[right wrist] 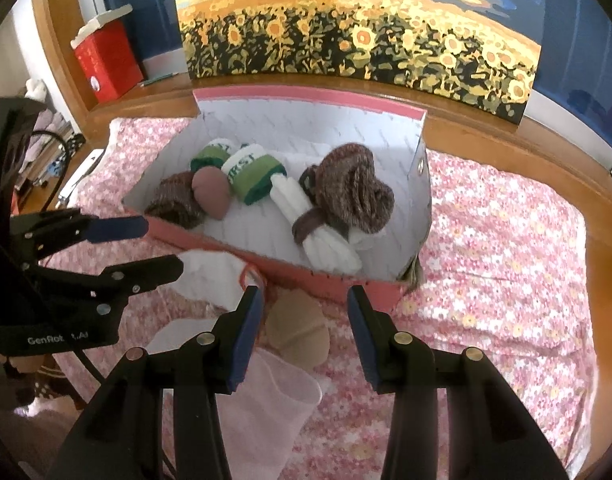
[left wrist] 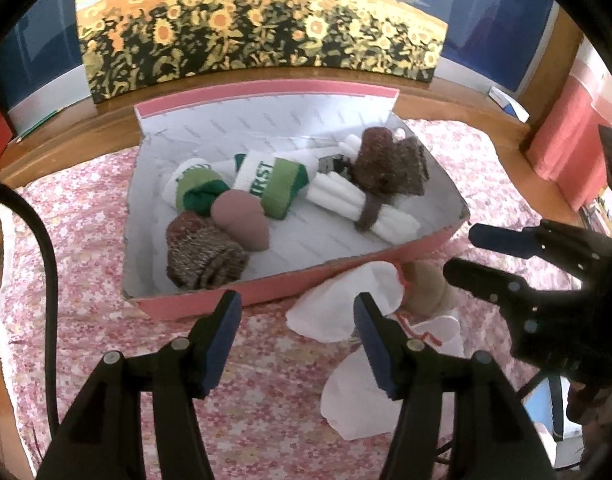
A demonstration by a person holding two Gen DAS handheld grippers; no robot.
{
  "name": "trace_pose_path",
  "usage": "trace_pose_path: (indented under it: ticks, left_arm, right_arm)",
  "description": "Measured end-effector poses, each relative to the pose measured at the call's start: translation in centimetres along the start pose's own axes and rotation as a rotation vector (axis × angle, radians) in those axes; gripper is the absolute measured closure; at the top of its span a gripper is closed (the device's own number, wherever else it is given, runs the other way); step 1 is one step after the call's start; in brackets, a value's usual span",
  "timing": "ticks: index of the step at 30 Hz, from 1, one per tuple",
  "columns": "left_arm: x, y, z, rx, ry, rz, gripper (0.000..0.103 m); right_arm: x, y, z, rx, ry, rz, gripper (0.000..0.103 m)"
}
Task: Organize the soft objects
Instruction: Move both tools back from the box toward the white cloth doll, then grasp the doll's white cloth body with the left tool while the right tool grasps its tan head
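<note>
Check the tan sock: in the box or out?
Out. The tan sock lies rolled on the bedspread, before the box.

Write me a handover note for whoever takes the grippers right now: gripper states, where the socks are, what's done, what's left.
Left gripper: open, empty, above the floral cloth before the pink box.
Right gripper: open, empty, over the tan sock ball.
Done: rolled socks lie in the box, among them the green-white pair, the mauve ball and the white bundle.
Left: tan ball and loose white socks lie on the cloth outside the box.
</note>
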State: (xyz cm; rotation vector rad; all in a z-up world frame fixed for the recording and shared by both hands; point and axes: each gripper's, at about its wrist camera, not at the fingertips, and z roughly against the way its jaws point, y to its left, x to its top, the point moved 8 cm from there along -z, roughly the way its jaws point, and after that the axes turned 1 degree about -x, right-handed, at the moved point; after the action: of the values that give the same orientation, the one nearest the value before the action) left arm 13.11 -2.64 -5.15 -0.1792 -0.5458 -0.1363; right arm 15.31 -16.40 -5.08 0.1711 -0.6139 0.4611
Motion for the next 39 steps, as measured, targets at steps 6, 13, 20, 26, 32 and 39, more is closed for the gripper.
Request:
trace_pose_path:
  ticks: [6, 13, 20, 26, 32, 39]
  left_arm:
    - [-0.2, -1.2, -0.8, -0.014, 0.020, -0.028, 0.041]
    - [-0.5, -1.9, -1.9, -0.029, 0.047, -0.049, 0.041]
    - [-0.8, -2.0, -3.2, -0.027, 0.076, -0.043, 0.041]
    - [-0.9, -1.9, -4.4, -0.037, 0.102, -0.039, 0.041]
    - [-1.1, -2.1, -5.6, -0.063, 0.133, -0.039, 0.041]
    - [-1.4, -2.2, -6.5, -0.079, 0.167, -0.051, 0.050]
  right_arm:
    - [-1.6, 0.0, -0.9, 0.008, 0.029, 0.016, 0.058]
    - [-2.4, -0.2, -2.2, 0.026, 0.069, 0.010, 0.058]
    - [-2.6, -0.2, -3.7, 0.059, 0.097, -0.010, 0.058]
    - [-2.8, 0.0, -4.9, 0.105, 0.122, -0.042, 0.058]
    - [-3.1, 0.4, -5.9, 0.130, 0.142, -0.094, 0.058]
    - [-3.2, 1.2, -5.7, 0.129, 0.107, -0.125, 0.065]
